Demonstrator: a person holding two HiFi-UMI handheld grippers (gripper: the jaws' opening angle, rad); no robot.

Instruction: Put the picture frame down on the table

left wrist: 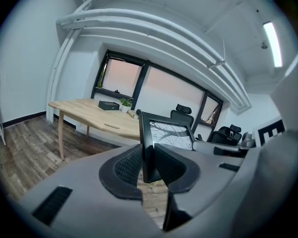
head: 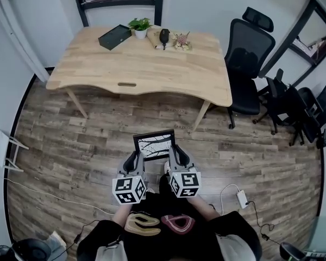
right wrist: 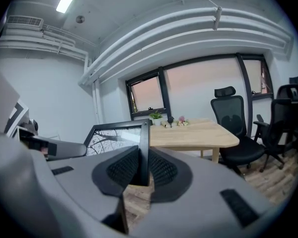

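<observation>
A: Head view first. Where is the picture frame [head: 154, 144]?

B: It is not on the tabletop [head: 141, 64] yet. It hangs over the wooden floor [head: 70, 140] on the person's side of the tabletop's near edge, well short of it and roughly in line with its middle. The left gripper [head: 135, 161] has the frame's left side bar and the right gripper [head: 175, 156] has its right one. The two sit level with each other, so neither hand is nearer the tabletop.

A: And the left gripper view?

B: The fingers [left wrist: 126, 165] are drawn in narrow, with the pads pressed on both faces of the black side bar, low down. The bar rises out of the grip, leaning slightly. The tabletop lies ahead beyond the frame, with a black box [left wrist: 109, 105] and a potted plant [left wrist: 125, 103] towards its far edge.

A: Right gripper view?

B: It mirrors the left. Those fingers [right wrist: 161, 171] clamp the other side bar, also low down, and the frame stands up from them with its branch print showing. The tabletop again lies straight ahead past the frame's top corner.

A: So what does the coming move turn on?

B: As I judge it, the tabletop is forward of both grips. The frame's width runs across, parallel to the near edge, so both hands should carry it forward together and then lower it onto the bare wood nearer than the clutter.
</observation>
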